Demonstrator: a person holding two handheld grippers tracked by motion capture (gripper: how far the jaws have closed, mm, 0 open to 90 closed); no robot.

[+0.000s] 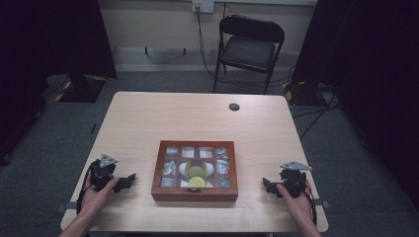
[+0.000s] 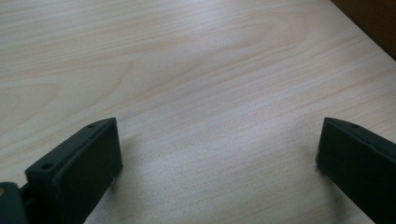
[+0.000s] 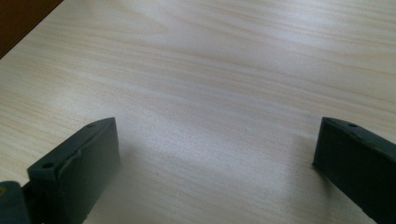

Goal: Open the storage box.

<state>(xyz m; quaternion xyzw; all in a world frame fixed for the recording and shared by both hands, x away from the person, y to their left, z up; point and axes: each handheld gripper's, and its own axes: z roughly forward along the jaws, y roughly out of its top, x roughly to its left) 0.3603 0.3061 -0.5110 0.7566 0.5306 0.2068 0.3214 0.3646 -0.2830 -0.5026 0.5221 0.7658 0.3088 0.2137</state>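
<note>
Both tongs parked, jaws apart, flanking the wooden box (image 1: 194,172)

Left tongs (image 1: 129,178) and right tongs (image 1: 266,184) rest on the bench (image 1: 148,118), holding nothing; box sits centred between them; likely approach: level, slow, both sides together.

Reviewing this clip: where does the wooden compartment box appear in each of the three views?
High view: the wooden box sits at the table's centre near the front edge, between the two grippers.
Left gripper view: a dark brown corner of it at the upper right.
Right gripper view: a dark brown corner at the upper left.
Shared landmark: the pale wood-grain table, seen between each gripper's wide-apart jaws.
</note>
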